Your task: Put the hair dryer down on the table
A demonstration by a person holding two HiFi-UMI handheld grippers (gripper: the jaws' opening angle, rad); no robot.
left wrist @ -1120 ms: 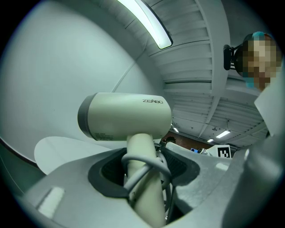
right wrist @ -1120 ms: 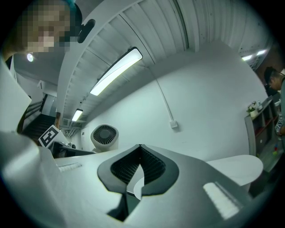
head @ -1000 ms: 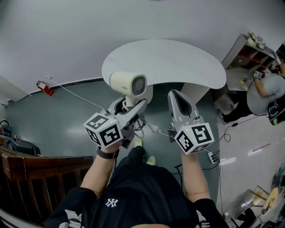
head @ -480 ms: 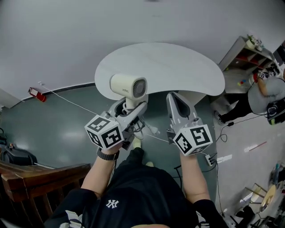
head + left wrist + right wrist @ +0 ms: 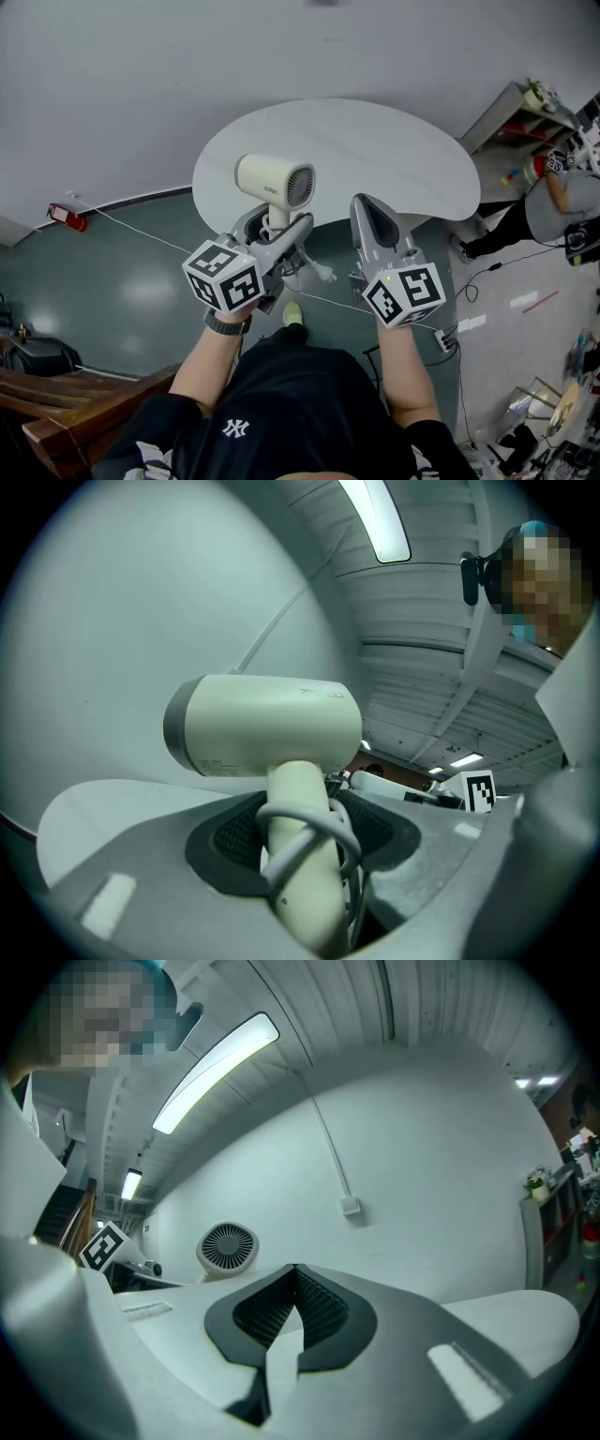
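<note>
Hair dryer [image 5: 275, 180] in cream plastic stands upright in the left gripper [image 5: 272, 230], whose jaws pinch the handle from both sides. In the left gripper view the hair dryer [image 5: 262, 726] has its barrel lying level above the left gripper [image 5: 300, 829], and a pale cord [image 5: 314, 829] loops round the handle just above the jaws. From the head view the barrel shows against the near left edge of the white rounded table [image 5: 375, 150], and its round rear grille faces the right gripper [image 5: 367, 211]. The hair dryer is carried by the gripper and does not lie on the tabletop. The right gripper [image 5: 294, 1288] has its jaws pressed together with nothing between them. It is beside the dryer, at the table's near edge.
</note>
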